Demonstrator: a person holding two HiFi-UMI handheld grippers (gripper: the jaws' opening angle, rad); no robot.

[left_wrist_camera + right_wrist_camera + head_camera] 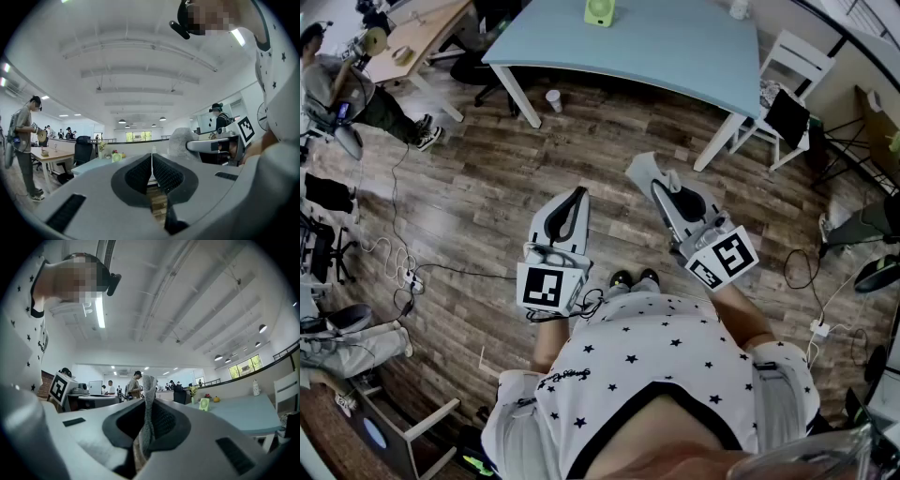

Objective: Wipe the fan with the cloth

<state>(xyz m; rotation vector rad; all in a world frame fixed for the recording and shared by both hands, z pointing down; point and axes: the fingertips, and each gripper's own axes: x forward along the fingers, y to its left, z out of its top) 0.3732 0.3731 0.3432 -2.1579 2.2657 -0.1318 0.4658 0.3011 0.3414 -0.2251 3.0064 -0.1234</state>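
Fan (598, 11) sits far away on the blue tabletop (675, 47), and it looks not wiped yet. The right gripper (150, 416) has its jaws pinched on the grey cloth (148, 392). The left gripper (151, 168) has its jaws closed on nothing. Getting to the fan and all the wiping are left to do.

No word, number or brand can be read anywhere in these views. The nearest thing to a sign is the black-and-white square marker (542, 286) on the cube of the left gripper (575, 195), near seven o'clock in the head view. A second marker (731, 253) sits on the cube of the right gripper (658, 186), near three o'clock. Both are block patterns, not letters. A short line of script print (563, 375) runs across the white starred shirt (675, 375) at six o'clock, but it is too small to make out.
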